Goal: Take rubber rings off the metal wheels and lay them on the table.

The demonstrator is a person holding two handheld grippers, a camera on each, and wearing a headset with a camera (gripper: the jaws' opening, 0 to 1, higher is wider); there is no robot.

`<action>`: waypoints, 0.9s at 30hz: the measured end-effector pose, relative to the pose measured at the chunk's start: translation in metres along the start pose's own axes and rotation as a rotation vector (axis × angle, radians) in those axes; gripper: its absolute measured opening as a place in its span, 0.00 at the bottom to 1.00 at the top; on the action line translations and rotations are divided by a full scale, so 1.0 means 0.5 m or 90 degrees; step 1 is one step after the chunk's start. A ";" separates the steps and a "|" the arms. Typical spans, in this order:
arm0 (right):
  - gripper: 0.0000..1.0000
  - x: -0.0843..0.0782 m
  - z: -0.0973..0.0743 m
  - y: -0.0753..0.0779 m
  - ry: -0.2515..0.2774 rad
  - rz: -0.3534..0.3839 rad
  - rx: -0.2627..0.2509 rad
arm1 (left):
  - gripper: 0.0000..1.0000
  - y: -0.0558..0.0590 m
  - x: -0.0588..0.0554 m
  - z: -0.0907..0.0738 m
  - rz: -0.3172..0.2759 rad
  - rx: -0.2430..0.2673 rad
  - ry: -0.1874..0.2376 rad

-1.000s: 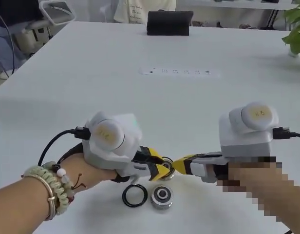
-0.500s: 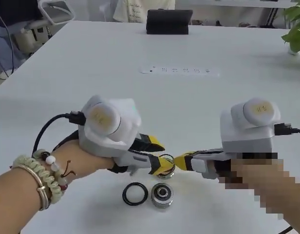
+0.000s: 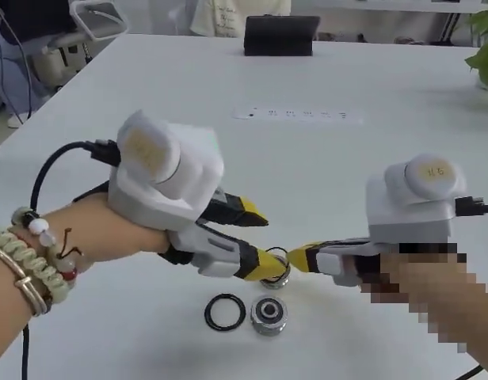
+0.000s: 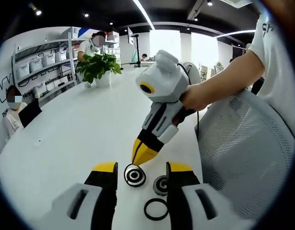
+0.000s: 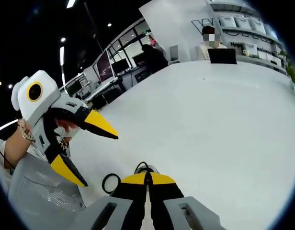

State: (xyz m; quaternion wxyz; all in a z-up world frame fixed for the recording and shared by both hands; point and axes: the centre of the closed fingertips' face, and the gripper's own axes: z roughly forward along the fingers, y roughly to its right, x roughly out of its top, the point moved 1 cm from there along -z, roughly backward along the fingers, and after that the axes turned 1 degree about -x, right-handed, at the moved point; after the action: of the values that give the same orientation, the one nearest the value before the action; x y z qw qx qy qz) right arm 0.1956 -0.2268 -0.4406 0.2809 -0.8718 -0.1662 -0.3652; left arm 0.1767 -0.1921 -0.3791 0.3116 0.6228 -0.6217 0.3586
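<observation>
Ring vs. wheel
So the right hand-held gripper point(image 5: 148, 178) is pinched tight on the black rubber ring point(image 3: 274, 252) of a round metal wheel point(image 4: 135, 175); left hand-held gripper point(image 4: 141, 167) gapes wide.

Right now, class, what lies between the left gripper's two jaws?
In the left gripper view, a metal wheel sits between the left gripper's open jaws; the right gripper pinches its rubber ring.

- White tabletop point(image 3: 347, 87), broad and flat.
- Loose black rubber ring point(image 3: 225, 312) lying flat, just beside a silver metal wheel point(image 3: 268, 313).
- White socket strip point(image 3: 298, 115) farther back.
</observation>
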 end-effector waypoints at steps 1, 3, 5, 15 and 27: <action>0.00 0.000 0.000 0.000 0.000 -0.001 0.000 | 0.39 0.000 0.004 -0.007 0.006 0.002 0.002; 0.00 0.003 -0.004 -0.004 0.004 0.001 0.004 | 0.41 -0.004 0.014 -0.029 0.012 0.013 0.013; 0.00 0.010 -0.008 -0.004 0.013 0.004 0.006 | 0.43 -0.008 0.020 -0.053 0.010 0.027 0.023; 0.00 0.033 -0.019 -0.016 0.039 0.024 0.015 | 0.58 0.001 0.000 -0.163 0.000 0.072 0.044; 0.00 0.044 -0.021 -0.063 0.045 0.002 0.054 | 0.74 0.029 -0.040 -0.225 -0.044 0.123 0.074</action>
State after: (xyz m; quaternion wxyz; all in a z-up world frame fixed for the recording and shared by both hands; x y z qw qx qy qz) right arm 0.1890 -0.2064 -0.4069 0.3240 -0.8459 -0.1701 -0.3880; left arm 0.1564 -0.0877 -0.3348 0.2978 0.6490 -0.5430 0.4418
